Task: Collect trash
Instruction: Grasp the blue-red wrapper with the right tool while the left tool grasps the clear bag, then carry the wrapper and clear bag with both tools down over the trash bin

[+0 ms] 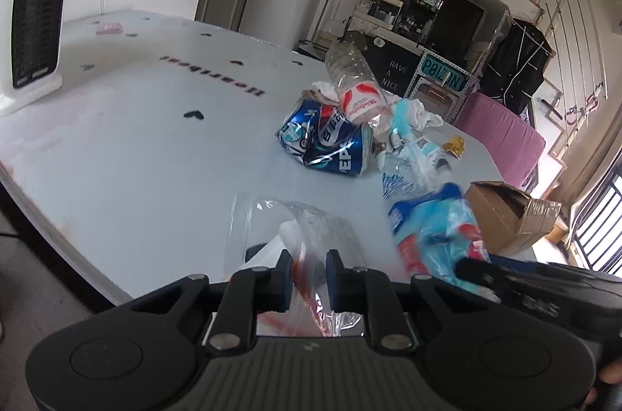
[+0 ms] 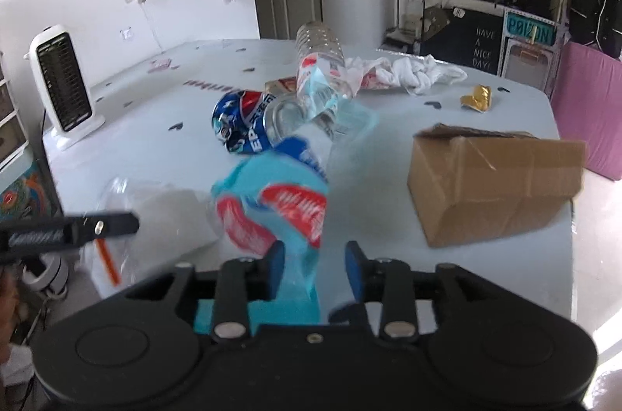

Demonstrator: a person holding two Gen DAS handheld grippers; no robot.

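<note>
The blue wrapper, limp, light and slick, hangs over the bench's near edge in the right tool, seemingly loose between part-open jaws, while the left tool pinches the clear bag.

Left half of worktop bare between heater at the far-left corner and crushed can: open passage there. Centre blocked by can, clear bottle and white cloth bunched together. Cardboard box blocks the right edge; bare strip runs between box and pile toward gold wrapper.
</note>
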